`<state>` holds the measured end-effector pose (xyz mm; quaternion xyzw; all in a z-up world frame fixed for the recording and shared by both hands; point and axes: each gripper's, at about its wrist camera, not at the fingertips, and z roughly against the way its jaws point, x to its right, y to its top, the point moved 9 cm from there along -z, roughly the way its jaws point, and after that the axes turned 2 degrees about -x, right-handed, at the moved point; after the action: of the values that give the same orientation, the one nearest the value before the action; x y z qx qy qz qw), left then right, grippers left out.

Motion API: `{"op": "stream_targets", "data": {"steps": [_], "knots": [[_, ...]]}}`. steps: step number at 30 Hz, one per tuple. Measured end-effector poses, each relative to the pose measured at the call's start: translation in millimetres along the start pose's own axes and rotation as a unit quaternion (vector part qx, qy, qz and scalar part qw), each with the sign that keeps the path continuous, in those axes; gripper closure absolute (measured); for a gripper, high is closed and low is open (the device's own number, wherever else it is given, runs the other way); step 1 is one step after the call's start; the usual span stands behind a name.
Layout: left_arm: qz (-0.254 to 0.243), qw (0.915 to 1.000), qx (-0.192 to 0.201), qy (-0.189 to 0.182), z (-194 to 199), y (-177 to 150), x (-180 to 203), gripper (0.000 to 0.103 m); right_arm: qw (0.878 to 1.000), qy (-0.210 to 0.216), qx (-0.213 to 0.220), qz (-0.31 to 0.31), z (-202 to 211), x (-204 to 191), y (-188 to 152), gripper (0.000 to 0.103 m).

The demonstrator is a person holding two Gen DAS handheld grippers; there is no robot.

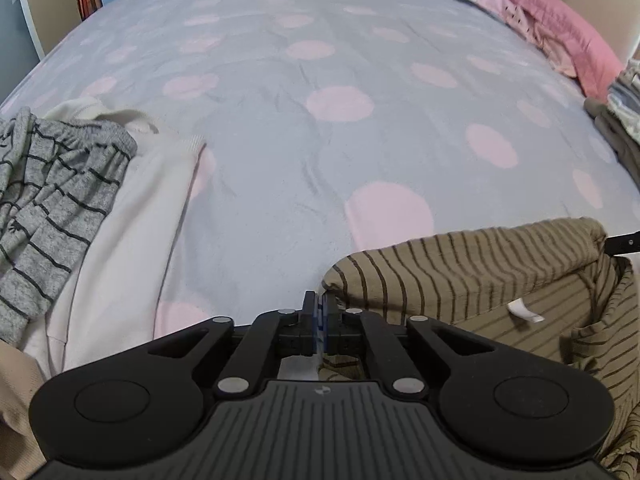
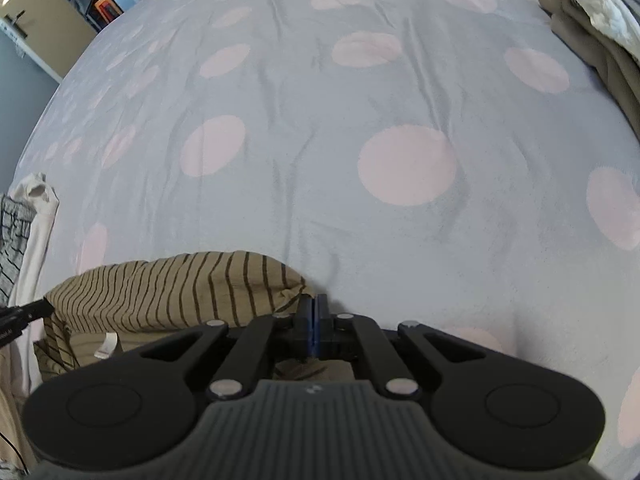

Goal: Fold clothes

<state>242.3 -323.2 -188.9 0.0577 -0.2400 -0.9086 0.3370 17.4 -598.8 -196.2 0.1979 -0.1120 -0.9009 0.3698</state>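
An olive-tan shirt with dark thin stripes (image 1: 480, 276) lies bunched at the near edge of the bed, with a white neck label (image 1: 524, 312) showing. My left gripper (image 1: 320, 312) has its jaws together on the shirt's left corner, and cloth shows beneath the fingers. In the right wrist view the same striped shirt (image 2: 180, 288) lies to the left. My right gripper (image 2: 315, 314) is shut on its right corner, where a fold of cloth runs under the fingers.
The bed has a grey cover with pink dots (image 1: 312, 140). A grey striped garment (image 1: 52, 200) lies over a white garment (image 1: 136, 216) at the left. A pink pillow (image 1: 560, 28) and a stack of folded clothes (image 2: 592, 36) are at the far right.
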Motion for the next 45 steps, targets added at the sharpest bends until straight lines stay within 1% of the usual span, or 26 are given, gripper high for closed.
{"op": "stream_targets", "data": {"steps": [1, 3, 4, 5, 6, 7, 8, 9, 10, 12, 17, 19, 21, 23, 24, 25, 26, 27, 28, 31, 33, 36, 41, 45], "knots": [[0.004, 1.0000, 0.006, -0.001, 5, 2, -2, 0.094, 1.000, -0.008, 0.008, 0.008, 4, -1, 1, 0.092], [0.005, 0.9998, 0.012, -0.015, 14, 6, -3, 0.089, 0.999, -0.029, 0.032, 0.020, 16, 2, 7, 0.087], [0.005, 0.9997, 0.012, -0.021, 18, 7, -3, 0.085, 0.999, -0.028, 0.040, 0.019, 21, 3, 10, 0.082], [0.005, 0.9995, 0.011, -0.028, 21, 7, -2, 0.081, 0.999, -0.018, 0.041, 0.012, 26, 5, 11, 0.079], [0.006, 0.9993, 0.009, -0.036, 24, 6, -1, 0.070, 0.999, 0.001, 0.039, 0.003, 29, 5, 12, 0.070], [0.006, 0.9990, 0.009, -0.044, 26, 4, 0, 0.057, 0.999, 0.022, 0.036, -0.006, 32, 5, 12, 0.061], [0.005, 0.9989, 0.010, -0.047, 26, 2, 1, 0.053, 0.999, 0.040, 0.032, -0.009, 34, 4, 12, 0.058], [0.004, 0.9987, 0.010, -0.049, 25, 0, 3, 0.052, 0.998, 0.050, 0.030, -0.005, 36, 1, 10, 0.056], [0.003, 0.9988, 0.006, -0.049, 23, -4, 4, 0.052, 0.998, 0.054, 0.029, 0.004, 36, -2, 9, 0.052], [0.004, 0.9989, -0.008, -0.046, 15, -13, 5, 0.052, 0.998, 0.051, 0.023, 0.018, 32, -6, 3, 0.051], [0.004, 0.9985, -0.025, -0.048, -6, -27, 11, 0.056, 0.999, 0.035, -0.004, 0.028, 11, -5, -11, 0.051], [0.001, 0.9988, -0.021, -0.045, -13, -28, 13, 0.056, 0.999, 0.038, -0.017, 0.021, 2, -3, -16, 0.054], [-0.001, 0.9989, -0.018, -0.044, -15, -29, 15, 0.056, 0.999, 0.043, -0.029, 0.015, -7, -5, -22, 0.055], [-0.006, 0.9990, -0.013, -0.043, -16, -30, 16, 0.059, 0.998, 0.038, -0.030, 0.029, -11, -10, -26, 0.060], [-0.010, 0.9990, -0.008, -0.043, -15, -31, 17, 0.066, 0.998, 0.038, -0.029, 0.038, -12, -13, -27, 0.068], [-0.013, 0.9989, -0.002, -0.044, -14, -31, 17, 0.077, 0.998, 0.041, -0.030, 0.044, -13, -18, -28, 0.082], [-0.013, 0.9989, 0.004, -0.046, -12, -31, 19, 0.084, 0.997, 0.041, -0.031, 0.049, -14, -21, -28, 0.086], [-0.013, 0.9988, 0.010, -0.047, -10, -30, 20, 0.093, 0.997, 0.037, -0.030, 0.053, -13, -23, -28, 0.091], [-0.012, 0.9986, 0.016, -0.048, -8, -30, 21, 0.096, 0.997, 0.032, -0.027, 0.060, -13, -26, -27, 0.094], [-0.018, 0.9987, 0.025, -0.041, -1, -29, 25, 0.100, 0.997, 0.022, -0.018, 0.072, -7, -30, -26, 0.097], [-0.010, 0.9986, 0.032, -0.040, 8, -27, 23, 0.100, 0.997, 0.026, -0.009, 0.075, 2, -31, -24, 0.098], [-0.010, 0.9977, 0.054, -0.039, 30, -22, 25, 0.100, 0.995, 0.036, 0.009, 0.088, 21, -37, -23, 0.098], [-0.017, 0.9943, 0.098, -0.039, 77, -19, 34, 0.100, 0.989, 0.062, 0.056, 0.121, 71, -54, -27, 0.098], [-0.014, 0.9898, 0.135, -0.044, 121, -27, 41, 0.100, 0.981, 0.091, 0.099, 0.142, 118, -61, -40, 0.098]]}}
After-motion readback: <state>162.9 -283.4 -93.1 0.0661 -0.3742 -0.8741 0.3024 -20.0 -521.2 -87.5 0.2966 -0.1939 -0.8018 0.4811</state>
